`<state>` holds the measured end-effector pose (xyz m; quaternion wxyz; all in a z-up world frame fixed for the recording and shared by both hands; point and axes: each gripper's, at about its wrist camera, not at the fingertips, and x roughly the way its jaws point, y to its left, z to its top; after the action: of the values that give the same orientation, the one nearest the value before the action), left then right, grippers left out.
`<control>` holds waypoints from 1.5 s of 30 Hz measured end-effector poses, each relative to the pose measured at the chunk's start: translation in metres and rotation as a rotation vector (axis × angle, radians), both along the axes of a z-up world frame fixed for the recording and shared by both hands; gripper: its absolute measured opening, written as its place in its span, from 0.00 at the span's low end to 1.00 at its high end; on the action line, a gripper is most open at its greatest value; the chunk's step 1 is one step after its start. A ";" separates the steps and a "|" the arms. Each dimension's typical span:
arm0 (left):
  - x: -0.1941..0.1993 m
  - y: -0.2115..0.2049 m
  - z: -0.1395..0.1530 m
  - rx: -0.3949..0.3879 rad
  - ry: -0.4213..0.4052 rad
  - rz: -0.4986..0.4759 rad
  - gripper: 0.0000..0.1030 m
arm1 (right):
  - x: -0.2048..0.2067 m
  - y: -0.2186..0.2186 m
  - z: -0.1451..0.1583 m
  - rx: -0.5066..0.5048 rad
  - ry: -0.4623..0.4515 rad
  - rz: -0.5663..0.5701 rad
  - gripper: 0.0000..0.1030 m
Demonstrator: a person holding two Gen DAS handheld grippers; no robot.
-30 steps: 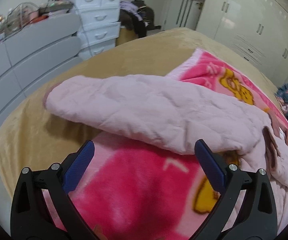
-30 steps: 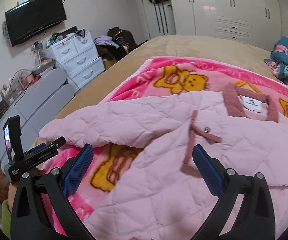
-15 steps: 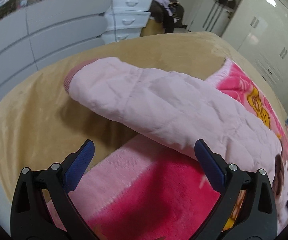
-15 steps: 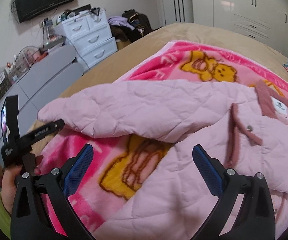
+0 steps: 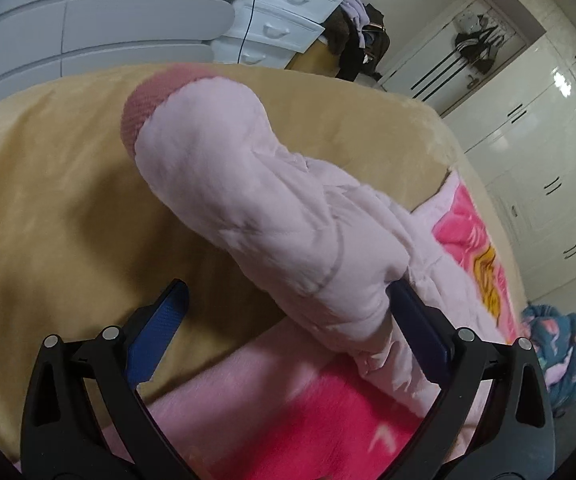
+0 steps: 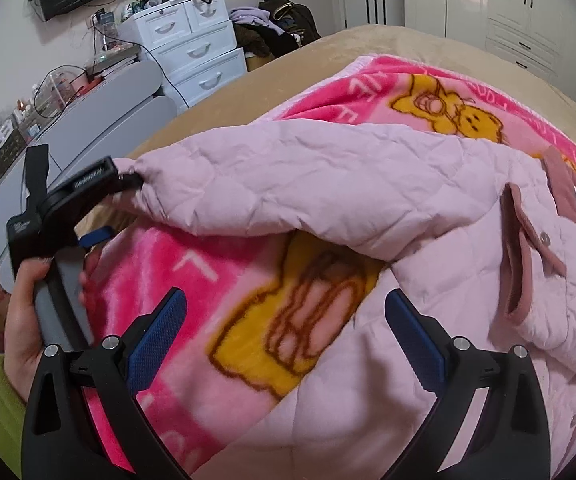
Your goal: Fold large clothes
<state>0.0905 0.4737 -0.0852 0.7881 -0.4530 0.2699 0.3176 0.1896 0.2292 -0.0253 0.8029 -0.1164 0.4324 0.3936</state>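
Note:
A pale pink quilted jacket (image 6: pixel 367 184) lies on a pink bear-print blanket (image 6: pixel 192 276) on the bed. Its sleeve (image 5: pixel 256 216) with a darker pink cuff (image 5: pixel 144 104) stretches toward the bed's foot. My left gripper (image 5: pixel 288 320) is open, its jaws on either side of the sleeve near the cuff end; it also shows in the right wrist view (image 6: pixel 100 196), touching the sleeve tip. My right gripper (image 6: pixel 286 324) is open and empty, above the blanket and the jacket's front. The jacket's collar (image 6: pixel 563 188) lies at the right.
The tan bedcover (image 5: pixel 48 208) extends to the bed's edge. Grey curved footboard panels (image 5: pixel 100 12), a white drawer unit (image 6: pixel 192 52) and white wardrobes (image 5: pixel 547 148) stand around the bed. A dark patterned pillow (image 5: pixel 559 348) lies at the right.
My left gripper has moved forward to the sleeve's cuff end, and the sleeve now sits between its jaws. My right gripper has moved slightly toward the jacket.

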 end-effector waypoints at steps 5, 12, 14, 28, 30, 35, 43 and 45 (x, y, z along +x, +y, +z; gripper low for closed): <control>0.009 0.010 0.001 -0.022 -0.063 0.000 0.91 | 0.005 -0.015 0.006 0.016 -0.001 -0.037 0.96; 0.025 0.006 0.018 0.035 -0.103 -0.058 0.36 | 0.013 -0.033 0.014 0.045 0.005 -0.088 0.96; 0.025 0.003 0.024 0.035 -0.134 -0.066 0.26 | 0.014 -0.037 0.015 0.049 0.006 -0.098 0.96; 0.010 -0.030 0.086 0.182 -0.284 -0.119 0.19 | 0.022 -0.091 0.041 0.099 -0.022 -0.187 0.96; 0.009 -0.036 0.093 0.206 -0.292 -0.119 0.19 | 0.023 -0.103 0.046 0.105 -0.024 -0.206 0.96; 0.009 -0.059 0.115 0.271 -0.309 -0.134 0.18 | 0.025 -0.138 0.061 0.132 -0.042 -0.266 0.96; 0.019 -0.086 0.150 0.355 -0.308 -0.172 0.18 | 0.024 -0.192 0.077 0.164 -0.055 -0.336 0.96; 0.022 -0.094 0.160 0.365 -0.305 -0.188 0.18 | 0.022 -0.206 0.081 0.184 -0.054 -0.355 0.96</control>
<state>0.1127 0.3798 0.0752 0.9145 -0.3186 0.1272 0.2144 0.2116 0.0235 0.0553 0.8781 0.0250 0.3868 0.2804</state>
